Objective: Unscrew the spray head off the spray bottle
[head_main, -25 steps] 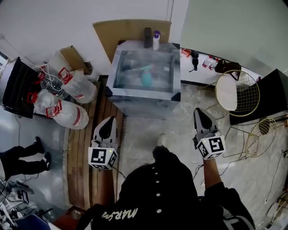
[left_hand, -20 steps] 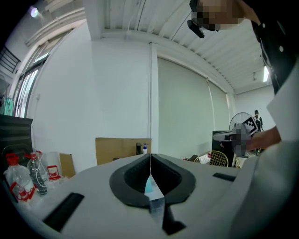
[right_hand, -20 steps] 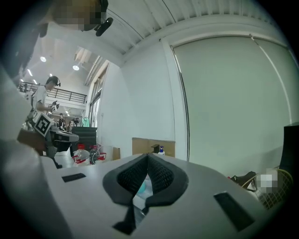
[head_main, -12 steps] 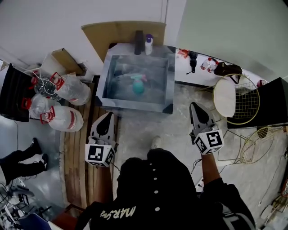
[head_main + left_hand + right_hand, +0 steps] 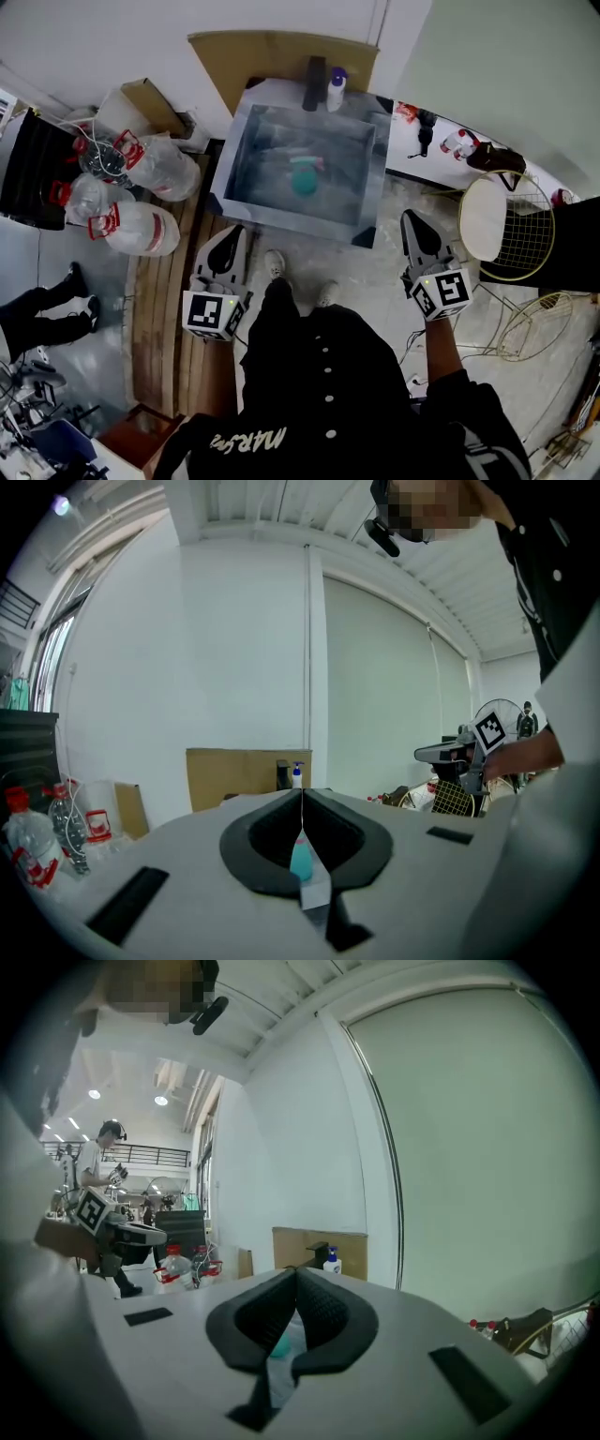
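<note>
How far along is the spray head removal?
Done: nothing visible. The spray bottle sits on the table, untouched, with its spray head apparently on.
In hand: nothing. The left gripper and right gripper are both shut and empty, short of the table's near edge.
Left: everything. Reach in, hold the bottle, grip the head and twist it off.

The right gripper (image 5: 294, 1272) is seen with its jaws pressed together, and nothing is held between them. A teal bottle (image 5: 278, 1340) is glimpsed through the gap beneath them. Beyond, a pump bottle (image 5: 331, 1262) is set before a cardboard sheet (image 5: 305, 1242). At left, the left gripper (image 5: 150, 1234) and water jugs (image 5: 173, 1265) are seen.
</note>
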### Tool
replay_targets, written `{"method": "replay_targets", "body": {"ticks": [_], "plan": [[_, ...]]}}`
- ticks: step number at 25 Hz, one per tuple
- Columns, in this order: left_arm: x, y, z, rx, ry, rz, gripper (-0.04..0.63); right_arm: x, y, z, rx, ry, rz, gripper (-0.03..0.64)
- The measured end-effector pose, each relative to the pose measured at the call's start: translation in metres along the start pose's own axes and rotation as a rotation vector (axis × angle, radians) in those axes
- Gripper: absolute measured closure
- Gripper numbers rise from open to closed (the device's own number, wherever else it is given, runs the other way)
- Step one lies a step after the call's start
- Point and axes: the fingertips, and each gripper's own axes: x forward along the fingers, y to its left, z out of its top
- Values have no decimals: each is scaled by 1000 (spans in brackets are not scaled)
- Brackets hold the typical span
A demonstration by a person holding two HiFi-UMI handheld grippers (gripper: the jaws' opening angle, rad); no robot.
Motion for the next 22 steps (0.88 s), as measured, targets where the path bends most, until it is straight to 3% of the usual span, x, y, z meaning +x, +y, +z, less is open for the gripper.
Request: {"method": "replay_targets", "body": {"ticks": [4,13,18,22], "plan": [[23,12,-7,38,36,-48,568,23,3,0,-32,7,29,604],[111,33,-51,213,152,-295,568,107,7,-20,-124,138,113,604],[162,40,-95,293,262,-449,571,158,13,-47,-240,235,185,604],[195,51,-140,322,360,-550,571,193,18,-68,-257,292,242,604]]}}
